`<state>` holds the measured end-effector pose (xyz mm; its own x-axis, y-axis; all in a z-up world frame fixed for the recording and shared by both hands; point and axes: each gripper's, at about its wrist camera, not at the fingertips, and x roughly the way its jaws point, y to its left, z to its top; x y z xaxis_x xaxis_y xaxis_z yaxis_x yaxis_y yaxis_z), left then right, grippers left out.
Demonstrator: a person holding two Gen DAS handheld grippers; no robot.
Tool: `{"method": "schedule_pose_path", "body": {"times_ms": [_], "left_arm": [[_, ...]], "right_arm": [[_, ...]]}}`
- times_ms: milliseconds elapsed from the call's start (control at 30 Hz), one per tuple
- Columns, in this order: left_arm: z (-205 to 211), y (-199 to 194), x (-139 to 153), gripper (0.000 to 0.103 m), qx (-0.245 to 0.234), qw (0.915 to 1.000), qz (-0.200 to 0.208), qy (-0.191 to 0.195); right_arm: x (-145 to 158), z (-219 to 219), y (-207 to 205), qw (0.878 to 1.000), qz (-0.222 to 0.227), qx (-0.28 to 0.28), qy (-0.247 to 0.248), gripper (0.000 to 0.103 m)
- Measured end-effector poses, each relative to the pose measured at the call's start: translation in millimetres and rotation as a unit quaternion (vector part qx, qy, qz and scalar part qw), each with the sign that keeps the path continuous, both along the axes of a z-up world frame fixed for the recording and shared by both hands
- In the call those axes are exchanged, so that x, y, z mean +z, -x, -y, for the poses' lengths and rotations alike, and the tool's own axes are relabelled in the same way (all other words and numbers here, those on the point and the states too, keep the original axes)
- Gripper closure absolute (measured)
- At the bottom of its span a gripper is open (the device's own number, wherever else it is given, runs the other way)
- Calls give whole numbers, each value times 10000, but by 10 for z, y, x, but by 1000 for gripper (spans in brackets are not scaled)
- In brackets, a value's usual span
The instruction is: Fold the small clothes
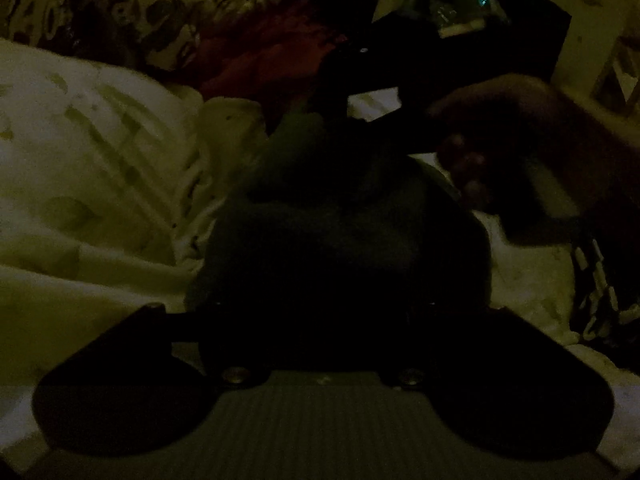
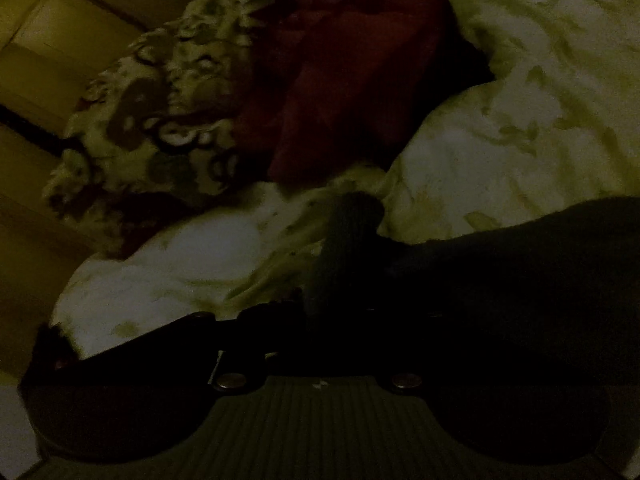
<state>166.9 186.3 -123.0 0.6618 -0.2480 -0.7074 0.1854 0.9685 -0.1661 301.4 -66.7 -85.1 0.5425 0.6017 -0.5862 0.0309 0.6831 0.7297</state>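
The room is very dim. A bed takes up most of both views, covered by a pale leaf-print duvet [image 1: 80, 152], rumpled into soft folds. At its far side lies a patterned cloth [image 2: 168, 120] with dark rings and blotches, and touching it a red cloth [image 2: 352, 60], bunched up. Past the bed, the right wrist view shows pale flat panels [image 2: 52, 40], too dark to tell what they are.

The task's thing is a dark garment [image 1: 344, 220]. It lies on the duvet just ahead of both grippers, a dark green mound in the left wrist view. In the right wrist view it spreads across the lower right, with a narrow ribbed part [image 2: 344, 236] standing up from it near the middle.

Over the garment, in the left wrist view, a hand [image 1: 500, 148] holds the right gripper [image 1: 360, 92], which points down toward the cloth; it is a black shape only, and I cannot tell how its fingers stand.

The left gripper [image 1: 332, 312] sits low in its own view, its fingers lost against the dark garment. I cannot tell whether they are spread or pinching it. The same holds in the right wrist view.
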Motion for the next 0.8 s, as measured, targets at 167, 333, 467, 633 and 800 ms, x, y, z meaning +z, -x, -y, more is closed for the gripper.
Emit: {"method": "schedule_pose_path", "body": {"times_ms": [167, 333, 467, 633, 800], "left_arm": [[-24, -91, -3, 34, 5, 9999, -124, 16], [53, -35, 33, 23, -80, 9998, -105, -139], [99, 9, 74, 16, -117, 9991, -52, -394], [100, 101, 161, 10, -65, 9982, -5, -600], [82, 190, 227, 5, 116, 9953, 91, -960]], "right_arm": [[-107, -166, -74, 9991, 233, 101, 336, 46], [46, -104, -4, 9964, 781, 115, 307, 8], [344, 92, 188, 9902, 1358, -71, 310, 0], [576, 316, 440, 9840, 1718, -146, 459, 0], [591, 508, 722, 9795, 1861, -146, 754, 0]]}}
